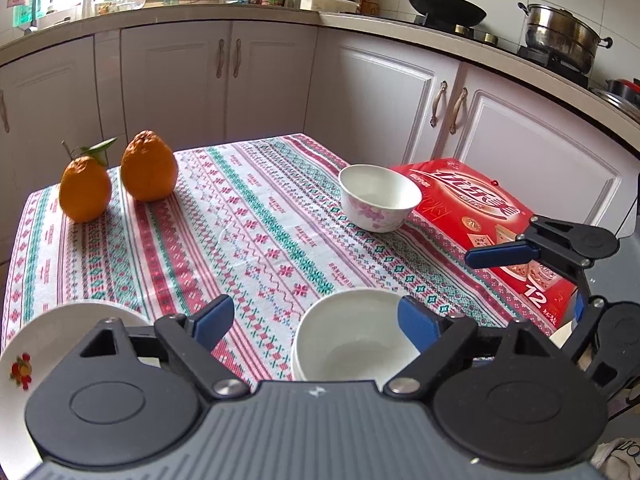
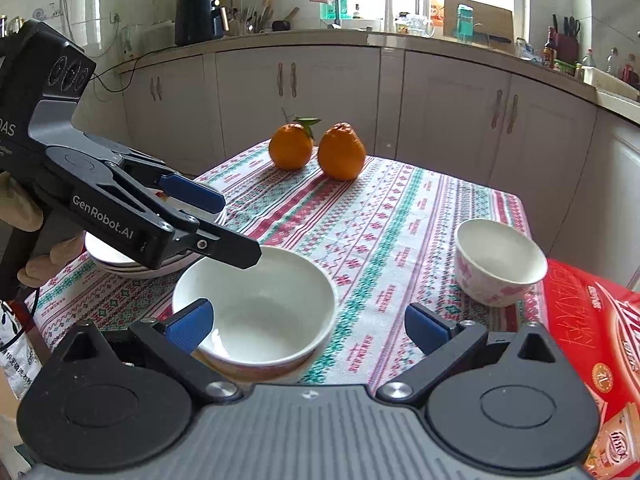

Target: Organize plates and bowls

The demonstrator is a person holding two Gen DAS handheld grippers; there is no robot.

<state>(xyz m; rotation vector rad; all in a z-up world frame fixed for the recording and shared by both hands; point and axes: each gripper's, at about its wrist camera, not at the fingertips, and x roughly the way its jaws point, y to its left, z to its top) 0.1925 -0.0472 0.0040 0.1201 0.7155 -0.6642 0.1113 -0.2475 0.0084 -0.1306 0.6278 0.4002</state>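
Both grippers, left gripper (image 1: 316,322) and right gripper (image 2: 308,326), spread apart, empty; white bowl (image 2: 256,304) beside plate stack (image 2: 120,258), likely just set there; floral bowl (image 2: 498,262) remains

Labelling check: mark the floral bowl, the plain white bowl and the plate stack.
floral bowl (image 2: 494,286), right wrist view, patterned outer wall
plain white bowl (image 2: 256,312), right wrist view, inner floor
plate stack (image 2: 104,258), right wrist view, top plate's surface
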